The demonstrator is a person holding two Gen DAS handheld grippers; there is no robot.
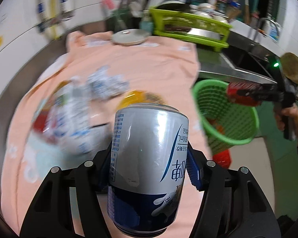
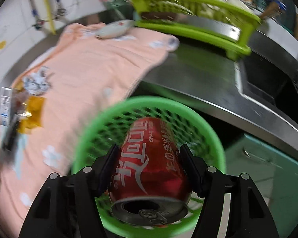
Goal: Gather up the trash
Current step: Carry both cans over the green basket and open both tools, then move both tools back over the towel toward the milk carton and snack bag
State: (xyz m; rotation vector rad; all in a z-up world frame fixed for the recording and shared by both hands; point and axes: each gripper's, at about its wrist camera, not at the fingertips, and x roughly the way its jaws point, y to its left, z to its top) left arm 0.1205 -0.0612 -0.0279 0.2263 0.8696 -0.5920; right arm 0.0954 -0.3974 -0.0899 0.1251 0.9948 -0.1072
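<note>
My left gripper (image 1: 149, 158) is shut on a silver and blue drink can (image 1: 149, 130), held above the pink cloth (image 1: 149, 63). My right gripper (image 2: 150, 152) is shut on a red cola can (image 2: 149, 170), its opened top toward the camera, right over the green mesh basket (image 2: 210, 134). In the left wrist view the basket (image 1: 230, 119) hangs off the counter's right edge, with the red can (image 1: 244, 94) over its rim and a person's hand (image 1: 288, 119) behind it. Crumpled paper (image 1: 107, 85), a blurred plastic wrapper (image 1: 69, 115) and a yellow wrapper (image 1: 137, 97) lie on the cloth.
A lime-green dish rack (image 1: 188, 23) full of dishes stands at the back, with a pot lid (image 1: 129, 36) on the cloth in front of it. A steel sink (image 1: 244, 59) lies to the right. Something red (image 1: 222, 156) sits below the basket. A tiled wall runs along the left.
</note>
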